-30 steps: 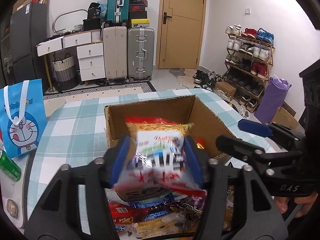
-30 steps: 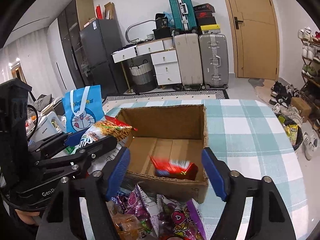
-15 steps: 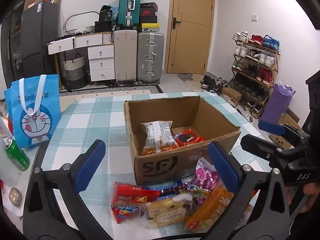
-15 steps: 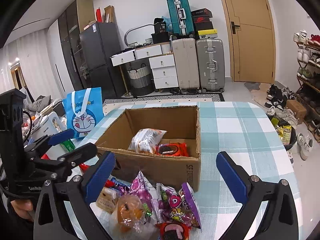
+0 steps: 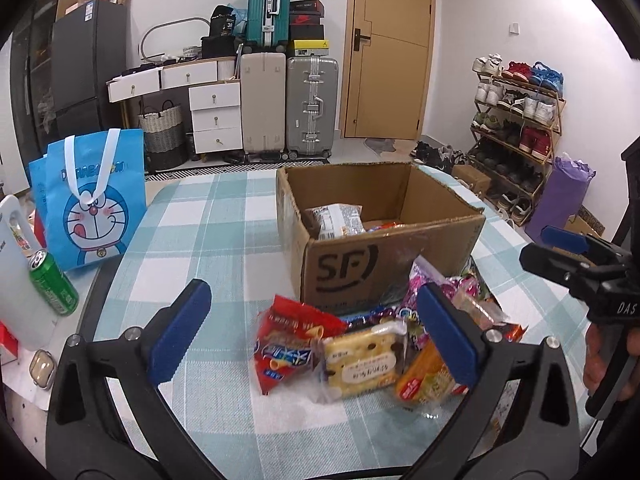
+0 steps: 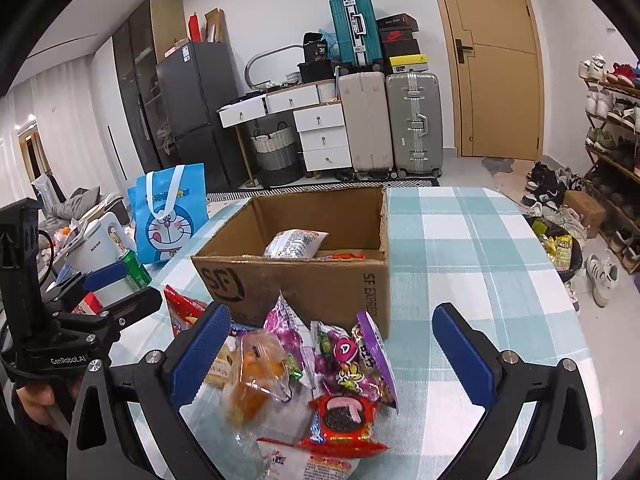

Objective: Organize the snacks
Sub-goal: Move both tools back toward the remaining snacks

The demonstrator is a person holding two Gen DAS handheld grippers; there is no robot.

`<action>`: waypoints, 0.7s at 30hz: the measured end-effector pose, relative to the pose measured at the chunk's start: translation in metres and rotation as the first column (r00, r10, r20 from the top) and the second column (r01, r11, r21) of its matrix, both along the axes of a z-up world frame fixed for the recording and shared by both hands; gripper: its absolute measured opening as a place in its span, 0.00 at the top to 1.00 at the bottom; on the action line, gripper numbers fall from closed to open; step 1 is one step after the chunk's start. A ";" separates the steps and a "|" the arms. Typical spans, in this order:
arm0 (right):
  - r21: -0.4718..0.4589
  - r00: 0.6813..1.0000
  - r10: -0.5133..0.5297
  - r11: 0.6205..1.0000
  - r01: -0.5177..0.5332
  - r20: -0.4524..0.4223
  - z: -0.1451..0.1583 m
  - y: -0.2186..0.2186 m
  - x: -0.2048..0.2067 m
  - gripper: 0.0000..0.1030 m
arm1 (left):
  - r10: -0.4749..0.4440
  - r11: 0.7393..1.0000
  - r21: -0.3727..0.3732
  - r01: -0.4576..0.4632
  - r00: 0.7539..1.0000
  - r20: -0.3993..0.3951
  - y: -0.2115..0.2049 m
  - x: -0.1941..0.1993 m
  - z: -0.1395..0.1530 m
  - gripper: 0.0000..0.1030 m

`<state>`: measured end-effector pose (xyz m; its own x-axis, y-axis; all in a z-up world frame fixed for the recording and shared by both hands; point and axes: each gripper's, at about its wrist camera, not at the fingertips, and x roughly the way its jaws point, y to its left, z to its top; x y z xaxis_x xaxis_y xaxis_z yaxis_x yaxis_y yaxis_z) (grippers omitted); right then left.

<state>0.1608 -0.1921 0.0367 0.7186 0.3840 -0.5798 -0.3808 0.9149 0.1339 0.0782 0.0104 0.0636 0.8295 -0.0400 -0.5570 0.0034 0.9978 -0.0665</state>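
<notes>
In the left wrist view, the left hand-held gripper (image 5: 312, 332) is seen spread wide, with nothing pinched between its blue pads. A heap of snack packets (image 5: 360, 352) lies on the checked desk (image 5: 200, 248) just in front of it, a yellow biscuit packet (image 5: 366, 364) sitting between the two fingers and a red packet (image 5: 288, 340) beside it. Behind the heap, touching it, a cardboard box (image 5: 384, 272) stands near the middle of the desk, with a silvery packet (image 5: 334, 220) inside. A blue cartoon bag (image 5: 90, 200) and a green can (image 5: 52, 282) are seen at the left edge. The right hand-held gripper (image 5: 568, 248) shows at the right, its state hard to tell from here.

In the right wrist view, the right hand-held gripper (image 6: 328, 348) is likewise spread and empty. The snack packets (image 6: 312, 376) lie between and just ahead of its fingers, a purple packet (image 6: 360, 364) and a red cookie packet (image 6: 344, 424) nearest. The box (image 6: 304, 284) stands just behind them.
</notes>
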 end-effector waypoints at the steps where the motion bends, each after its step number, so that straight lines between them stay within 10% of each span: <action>1: 0.000 1.000 -0.001 1.000 0.001 0.000 -0.001 -0.001 -0.002 0.01 | 0.004 1.000 -0.005 -0.004 1.000 -0.003 0.002 -0.004 -0.002 0.00; 21: -0.024 0.998 -0.012 1.000 0.010 -0.068 -0.030 -0.005 -0.040 0.00 | 0.053 0.997 -0.049 -0.057 0.996 -0.070 0.027 -0.039 -0.035 0.01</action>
